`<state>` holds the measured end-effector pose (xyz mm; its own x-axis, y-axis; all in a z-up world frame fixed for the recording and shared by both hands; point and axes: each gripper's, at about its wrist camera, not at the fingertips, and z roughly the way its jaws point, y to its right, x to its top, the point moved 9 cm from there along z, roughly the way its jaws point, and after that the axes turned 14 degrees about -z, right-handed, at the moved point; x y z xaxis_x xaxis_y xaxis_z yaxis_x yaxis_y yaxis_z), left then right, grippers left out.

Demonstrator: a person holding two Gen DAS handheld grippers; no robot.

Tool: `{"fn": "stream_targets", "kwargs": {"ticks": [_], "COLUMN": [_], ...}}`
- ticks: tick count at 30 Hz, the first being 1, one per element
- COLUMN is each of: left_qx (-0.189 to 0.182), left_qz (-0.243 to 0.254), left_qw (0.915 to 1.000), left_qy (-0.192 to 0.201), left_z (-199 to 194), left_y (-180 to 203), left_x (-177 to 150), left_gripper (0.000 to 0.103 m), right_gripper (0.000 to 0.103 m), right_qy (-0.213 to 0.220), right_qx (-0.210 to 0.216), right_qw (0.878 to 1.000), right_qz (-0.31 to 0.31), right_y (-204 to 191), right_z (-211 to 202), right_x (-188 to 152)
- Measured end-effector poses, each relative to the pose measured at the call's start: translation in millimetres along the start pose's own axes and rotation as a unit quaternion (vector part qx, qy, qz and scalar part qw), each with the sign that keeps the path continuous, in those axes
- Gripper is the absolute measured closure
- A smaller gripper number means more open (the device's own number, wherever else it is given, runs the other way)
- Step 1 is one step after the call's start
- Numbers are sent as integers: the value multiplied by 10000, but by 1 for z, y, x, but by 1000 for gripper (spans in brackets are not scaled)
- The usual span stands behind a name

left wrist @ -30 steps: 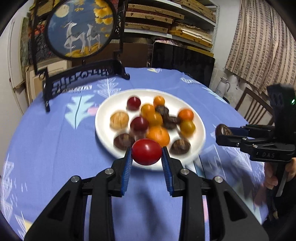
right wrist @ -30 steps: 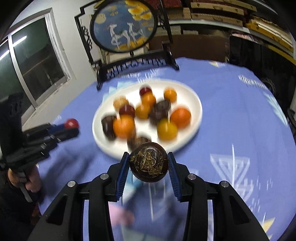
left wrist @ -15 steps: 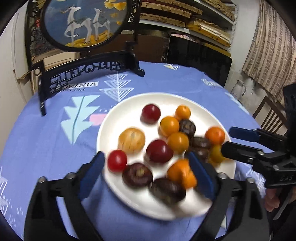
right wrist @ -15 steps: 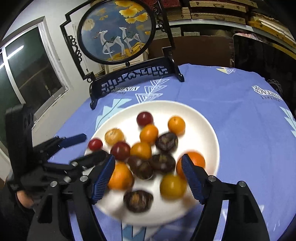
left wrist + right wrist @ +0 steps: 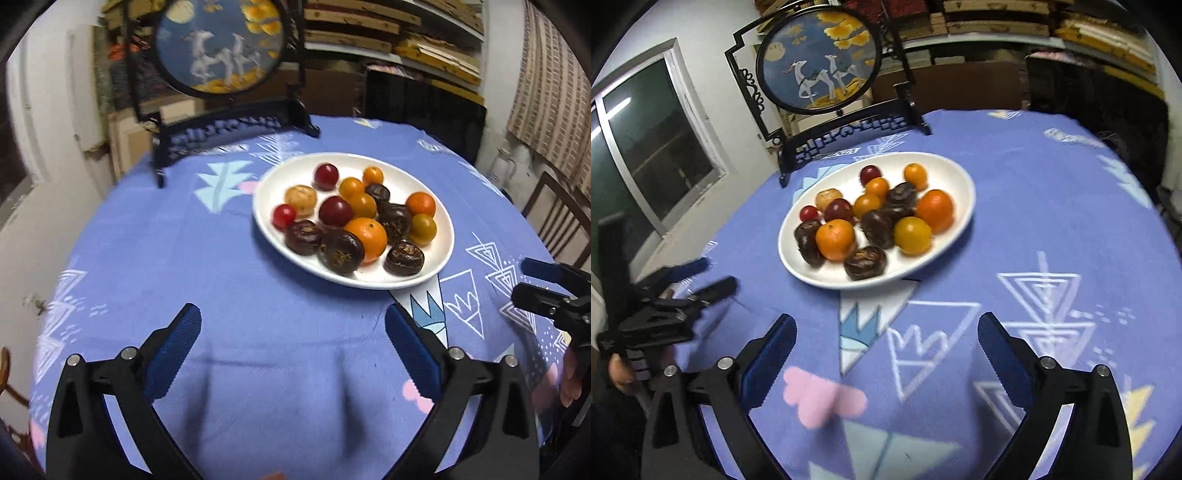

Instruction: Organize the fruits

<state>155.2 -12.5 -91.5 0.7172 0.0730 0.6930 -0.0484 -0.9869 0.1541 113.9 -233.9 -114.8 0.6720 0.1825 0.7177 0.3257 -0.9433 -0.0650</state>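
A white plate [image 5: 266, 177] [image 5: 960, 177] on the blue cloth holds several fruits: oranges, red tomatoes and dark brown round fruits. A small red tomato [image 5: 283, 216] [image 5: 809, 212] lies at its left edge. A dark fruit [image 5: 404, 257] [image 5: 865, 262] lies at the near rim. My left gripper [image 5: 291, 314] [image 5: 713, 275] hovers over bare cloth short of the plate. Its jaws are opening wide, with nothing between them. My right gripper [image 5: 886, 319] [image 5: 524, 278] is also short of the plate, jaws opening and empty.
A round painted screen on a black stand [image 5: 221, 48] [image 5: 820, 59] rises behind the plate at the table's far edge. A wooden chair [image 5: 554, 221] stands past the right edge. A window [image 5: 646, 147] is at the left, with shelves behind.
The left gripper let go of the red tomato and the right of the dark fruit; both fruits now lie on the plate. Both grippers opened wide and drew back from the plate.
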Motion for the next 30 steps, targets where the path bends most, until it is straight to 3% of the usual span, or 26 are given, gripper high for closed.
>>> {"fn": "stream_targets", "kwargs": {"ticks": [8,12,16,23,30], "left_qx": [327,246,319,101,402], "left_qz": [19,-11,16,166,102], "left_qw": [9984,9982,9966,9971,9957], "left_qy": [464,540,763,741,830], "left_z": [-60,-79,-93,-105,-109], "left_y": [-1,3,5,17,10], "left_x": [-6,-12,-18,-25,-23], "left_gripper": [5,5,5,5,5], "right_gripper": [4,4,4,4,4], "right_qy": [201,284,326,447,512], "right_qx": [-296,-364,-414,-451,-492], "right_qw": [9994,9989,9985,9978,9973], "right_qz": [46,120,132,178,168], "right_y": [10,12,10,11,12], "right_z": [-50,-67,-77,-92,-99], "right_x": [-17,-28,-37,-45,-47]}}
